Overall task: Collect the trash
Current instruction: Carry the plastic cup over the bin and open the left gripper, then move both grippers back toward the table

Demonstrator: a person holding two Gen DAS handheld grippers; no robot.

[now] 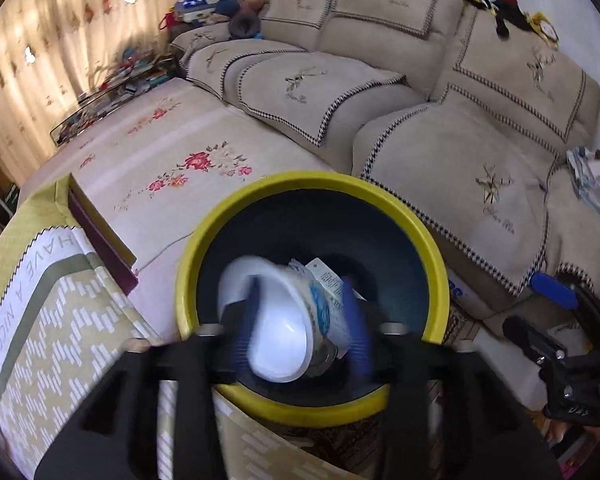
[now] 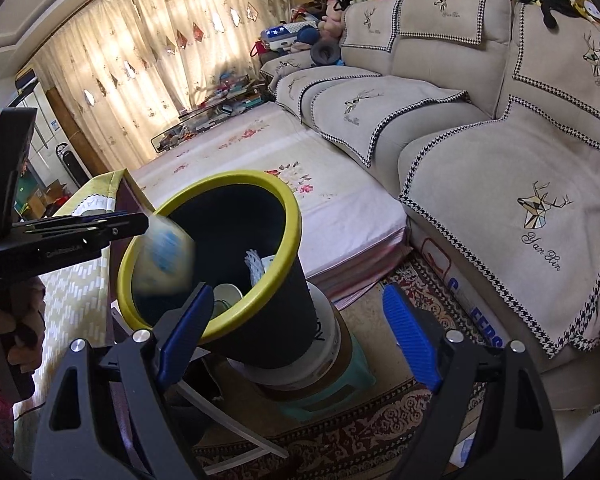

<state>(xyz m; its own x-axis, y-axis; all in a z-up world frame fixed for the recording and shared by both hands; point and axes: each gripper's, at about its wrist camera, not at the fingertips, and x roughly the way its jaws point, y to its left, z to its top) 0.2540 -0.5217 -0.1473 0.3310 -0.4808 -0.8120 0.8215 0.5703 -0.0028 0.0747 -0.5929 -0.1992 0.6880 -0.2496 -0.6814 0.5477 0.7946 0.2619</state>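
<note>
A dark bin with a yellow rim point(image 1: 400, 204) stands in front of the sofa; it also shows in the right wrist view point(image 2: 292, 236). My left gripper point(image 1: 306, 320) hovers over the bin's mouth. A white paper cup with blue print point(image 1: 284, 324) lies between its blurred blue fingers point(image 1: 356, 320); the same cup shows blurred just past the gripper's tip, above the bin's rim point(image 2: 166, 256). Whether the fingers still hold it cannot be told. Other trash lies in the bin point(image 2: 256, 266). My right gripper point(image 2: 296, 332) is open and empty beside the bin.
A beige sofa point(image 1: 440, 148) runs along the back. A floral mat point(image 2: 300, 184) lies before it. A table with a yellow-green cloth point(image 1: 40, 300) is at left. The bin stands on a white bucket and a teal stool point(image 2: 332, 388) on a patterned rug point(image 2: 360, 436).
</note>
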